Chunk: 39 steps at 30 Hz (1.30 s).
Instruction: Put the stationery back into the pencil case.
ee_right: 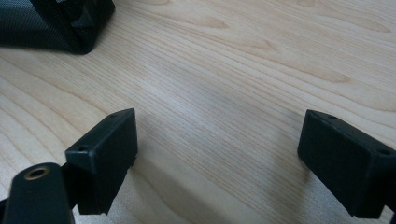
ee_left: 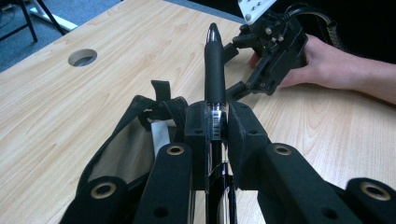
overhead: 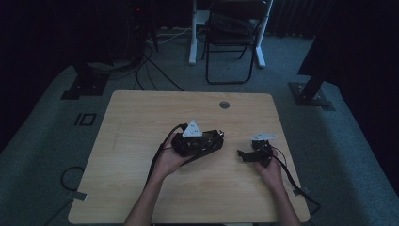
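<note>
Landmark: round grommet hole (overhead: 224, 104) in the wooden table (overhead: 141, 122). Left gripper (overhead: 217, 137) sits just below the hole, nearer the person, jaws clamped on a black pen (ee_left: 215, 70). Pen sticks out past the jaws, tip toward the right gripper (overhead: 241, 154). Right gripper lies below and right of the hole, near the table's right edge, jaws wide apart with bare tabletop between them.

We've got a light wood table (overhead: 141, 188) with a round cable hole (overhead: 224, 104) near its far edge, a black folding chair (overhead: 230, 37) behind, cables (overhead: 155, 66) on grey carpet.
</note>
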Each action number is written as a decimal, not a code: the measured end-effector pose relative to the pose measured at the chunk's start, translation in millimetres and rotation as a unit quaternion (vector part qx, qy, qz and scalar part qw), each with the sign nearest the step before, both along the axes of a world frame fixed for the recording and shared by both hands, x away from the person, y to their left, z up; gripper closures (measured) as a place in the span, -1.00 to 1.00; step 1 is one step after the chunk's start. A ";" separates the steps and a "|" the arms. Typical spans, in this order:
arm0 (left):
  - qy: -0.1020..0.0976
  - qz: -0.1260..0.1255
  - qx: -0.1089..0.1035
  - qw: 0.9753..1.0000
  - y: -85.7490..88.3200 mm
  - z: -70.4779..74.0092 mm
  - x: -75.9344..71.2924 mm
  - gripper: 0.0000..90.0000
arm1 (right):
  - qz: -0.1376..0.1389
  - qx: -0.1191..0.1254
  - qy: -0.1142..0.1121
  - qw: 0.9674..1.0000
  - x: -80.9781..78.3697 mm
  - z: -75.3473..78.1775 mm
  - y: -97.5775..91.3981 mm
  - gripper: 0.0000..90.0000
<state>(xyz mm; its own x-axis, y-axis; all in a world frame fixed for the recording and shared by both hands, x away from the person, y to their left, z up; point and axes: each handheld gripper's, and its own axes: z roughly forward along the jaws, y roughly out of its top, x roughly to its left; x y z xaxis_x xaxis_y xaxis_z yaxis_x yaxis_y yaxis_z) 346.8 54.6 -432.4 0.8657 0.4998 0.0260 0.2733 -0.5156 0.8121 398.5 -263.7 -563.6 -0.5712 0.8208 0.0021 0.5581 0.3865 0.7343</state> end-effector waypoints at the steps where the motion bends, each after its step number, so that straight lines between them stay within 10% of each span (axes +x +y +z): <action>1: 0.000 0.001 0.000 1.000 0.5 0.1 0.3 0.76 | 0.000 0.000 0.000 1.000 0.0 0.0 0.0 -0.73; 39: -0.005 0.021 0.002 1.000 14.0 0.0 12.6 0.76 | 0.000 0.000 0.000 1.000 0.0 -0.1 0.1 -0.73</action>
<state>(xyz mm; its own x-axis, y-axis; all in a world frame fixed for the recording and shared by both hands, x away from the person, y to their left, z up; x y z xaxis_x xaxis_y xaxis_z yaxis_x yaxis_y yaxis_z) 359.5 68.5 -432.4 0.8440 0.5350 0.0369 0.2863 -0.5076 0.8126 398.5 -263.6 -563.7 -0.5711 0.8209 0.0023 0.5578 0.3860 0.7348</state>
